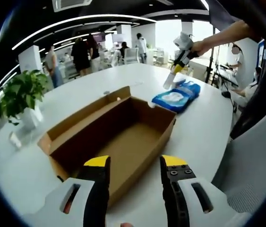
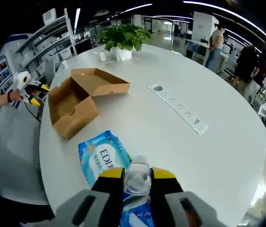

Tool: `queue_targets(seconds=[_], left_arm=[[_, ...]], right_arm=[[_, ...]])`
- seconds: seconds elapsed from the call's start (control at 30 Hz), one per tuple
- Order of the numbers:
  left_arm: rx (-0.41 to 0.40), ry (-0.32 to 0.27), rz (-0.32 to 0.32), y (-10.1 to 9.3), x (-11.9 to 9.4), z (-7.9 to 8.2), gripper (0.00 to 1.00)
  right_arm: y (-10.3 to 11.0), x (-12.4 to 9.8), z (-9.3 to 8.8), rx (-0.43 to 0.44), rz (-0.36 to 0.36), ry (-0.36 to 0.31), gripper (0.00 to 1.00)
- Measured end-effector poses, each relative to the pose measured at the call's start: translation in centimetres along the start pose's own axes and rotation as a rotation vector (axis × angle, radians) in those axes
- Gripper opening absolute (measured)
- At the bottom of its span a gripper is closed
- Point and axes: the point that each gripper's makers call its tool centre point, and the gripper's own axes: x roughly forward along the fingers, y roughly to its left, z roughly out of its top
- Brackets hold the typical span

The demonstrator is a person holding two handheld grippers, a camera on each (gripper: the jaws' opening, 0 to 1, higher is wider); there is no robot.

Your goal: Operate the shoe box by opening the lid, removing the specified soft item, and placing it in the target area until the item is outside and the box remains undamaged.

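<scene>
Just ahead of the left gripper (image 1: 135, 163), whose jaws stand parted and hold nothing, the shoe box (image 1: 111, 137) sits open and empty on the white table (image 1: 203, 127). Beyond it, the right gripper (image 2: 137, 176) is closed on a clear edge of the blue wipes pack (image 2: 102, 158), which lies flat outside the box.

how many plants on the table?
1. A single potted plant stands at the table's far edge in the right gripper view, beyond the open shoe box; in the left gripper view it sits left of the box. None seem hidden.
</scene>
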Motion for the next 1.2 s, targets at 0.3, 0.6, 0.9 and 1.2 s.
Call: queue_targets(seconds=[0.3, 0.6, 0.9, 1.2], left_arm=[[0.001, 0.007, -0.006, 0.0, 0.3, -0.1, 0.43], [-0.004, 0.013, -0.008, 0.2, 0.4, -0.5, 0.43], [-0.009, 0.015, -0.008, 0.1, 0.4, -0.8, 0.42], [-0.008, 0.014, -0.008, 0.2, 0.4, -0.8, 0.42]], right_arm=[[-0.7, 0.6, -0.8, -0.043, -0.010, 0.046, 0.16], [-1.1, 1.4, -1.3, -0.095, -0.011, 0.096, 0.16], [-1.0, 2.4, -1.7, -0.159, 0.009, 0.148, 0.16], [-0.9, 2.8, -2.0, -0.234, 0.036, 0.207, 0.16]])
